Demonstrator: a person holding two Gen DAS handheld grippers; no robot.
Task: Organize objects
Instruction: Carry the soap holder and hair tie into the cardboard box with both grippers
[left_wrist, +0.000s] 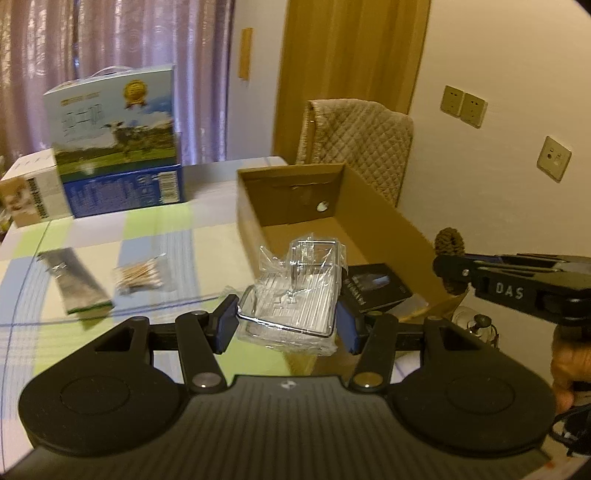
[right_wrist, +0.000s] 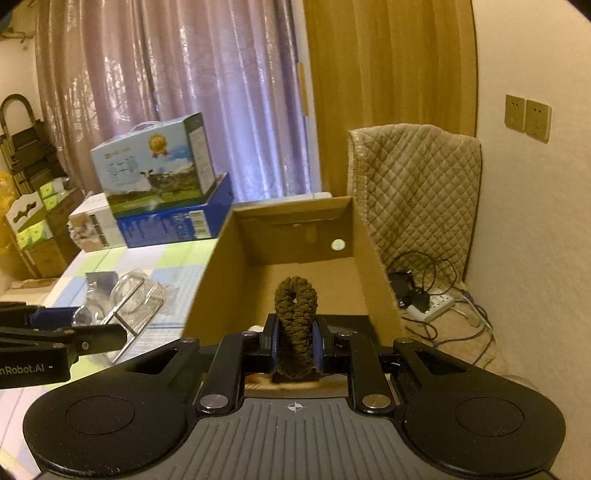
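One cardboard box (left_wrist: 373, 218) is sitting open-topped on the checked tablecloth (left_wrist: 155, 236), and one black flat packet (left_wrist: 375, 286) is lying inside it on the floor near the front. A small round hole is showing in its far wall.

The left gripper (left_wrist: 288, 317) is clamping one clear plastic-wrapped wire rack (left_wrist: 295, 295) between its blue pads, holding it right at the box's near left wall, partly over the rim. The right gripper (right_wrist: 294, 345) is pinching one dark brown fuzzy scrunchie (right_wrist: 295, 325), jaws narrowed tightly around it, and is holding it above the inside of the box near the front. A hand (left_wrist: 569, 369) is gripping the right tool's handle at the edge of the left view.

Two more loose things are lying on the cloth, left of the box and well apart from it: one bag of cotton swabs (left_wrist: 138, 277) and, just beside it, one long silvery tube box (left_wrist: 75, 282). At the table's far end three cartons are standing together: one milk carton with a cow (left_wrist: 114, 122) is resting on one blue carton (left_wrist: 125, 192), with one white carton (left_wrist: 31, 192) beside them. One quilted cover (left_wrist: 354, 147) is draping a chair behind the box.
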